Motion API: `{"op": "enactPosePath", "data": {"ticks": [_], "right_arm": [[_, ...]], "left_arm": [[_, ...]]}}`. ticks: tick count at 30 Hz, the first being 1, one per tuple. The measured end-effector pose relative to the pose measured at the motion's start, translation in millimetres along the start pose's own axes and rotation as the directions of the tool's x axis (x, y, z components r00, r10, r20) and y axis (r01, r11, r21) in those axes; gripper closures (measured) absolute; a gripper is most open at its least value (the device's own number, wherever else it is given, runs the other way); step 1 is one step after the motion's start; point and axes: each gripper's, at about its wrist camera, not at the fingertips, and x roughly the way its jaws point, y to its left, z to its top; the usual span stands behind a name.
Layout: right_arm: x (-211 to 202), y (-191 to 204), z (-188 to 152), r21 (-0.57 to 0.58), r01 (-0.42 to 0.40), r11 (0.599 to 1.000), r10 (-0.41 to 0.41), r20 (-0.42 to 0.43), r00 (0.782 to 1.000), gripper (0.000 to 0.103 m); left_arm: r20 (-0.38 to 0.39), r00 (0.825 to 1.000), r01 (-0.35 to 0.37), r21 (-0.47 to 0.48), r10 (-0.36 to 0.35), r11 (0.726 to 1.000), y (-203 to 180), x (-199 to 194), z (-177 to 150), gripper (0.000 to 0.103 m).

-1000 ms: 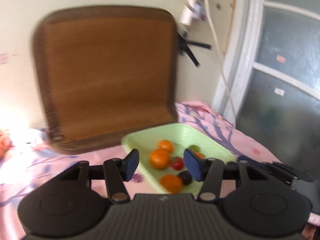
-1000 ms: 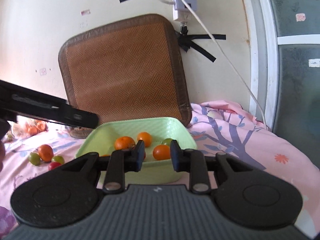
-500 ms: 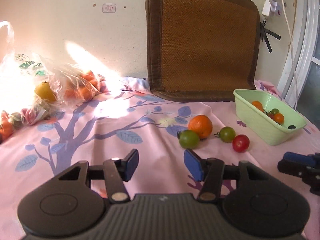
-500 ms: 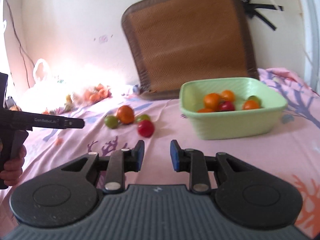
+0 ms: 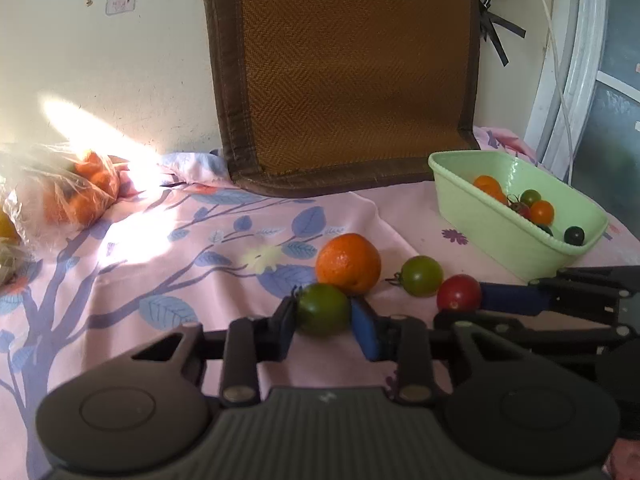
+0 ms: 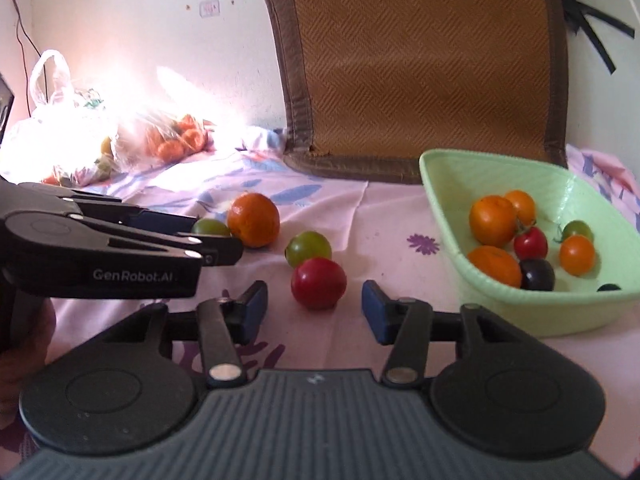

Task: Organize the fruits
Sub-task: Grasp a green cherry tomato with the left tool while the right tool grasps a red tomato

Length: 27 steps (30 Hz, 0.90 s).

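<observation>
Green tomato (image 5: 323, 309) btwn left gripper (image 5: 323, 322) pads, seemingly touching both.

Left of the basket (image 6: 448, 216), 4 loose fruits (image 6: 253, 219) lay on the bed (image 6: 384, 220); the cushion (image 6: 420, 64) stood behind the basket, bags (image 6: 72, 136) far left.

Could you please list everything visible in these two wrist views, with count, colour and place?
orange: 1, orange, loose on the cloth.
green tomatoes: 2, one beside the orange, the other between the left fingers.
red tomato: 1, in front of the right fingers.
basket: 1, pale green, right side, holding about eight small fruits.
woven mat: 1, brown, leaning on the wall.
plastic bags: clear, with fruit, far left.
cloth: pink, tree print.
left hand-held gripper: black, closed around a green tomato.
right hand-held gripper: black, open.
</observation>
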Motion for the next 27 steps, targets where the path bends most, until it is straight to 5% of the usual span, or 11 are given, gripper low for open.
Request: {"op": "enactPosePath", "data": {"ticks": [15, 27], "right_arm": [[-108, -16, -67, 0.147, 0.003, 0.989, -0.021, 0.117, 0.993, 0.072], [-112, -23, -86, 0.140, 0.054, 0.989, -0.067, 0.089, 0.994, 0.069]], "left_arm": [[0.027, 0.989, 0.148, -0.005, -0.148, 0.989, -52, -85, -66, 0.072], [0.040, 0.996, 0.076, 0.052, -0.078, 0.996, -71, -81, -77, 0.070]]}}
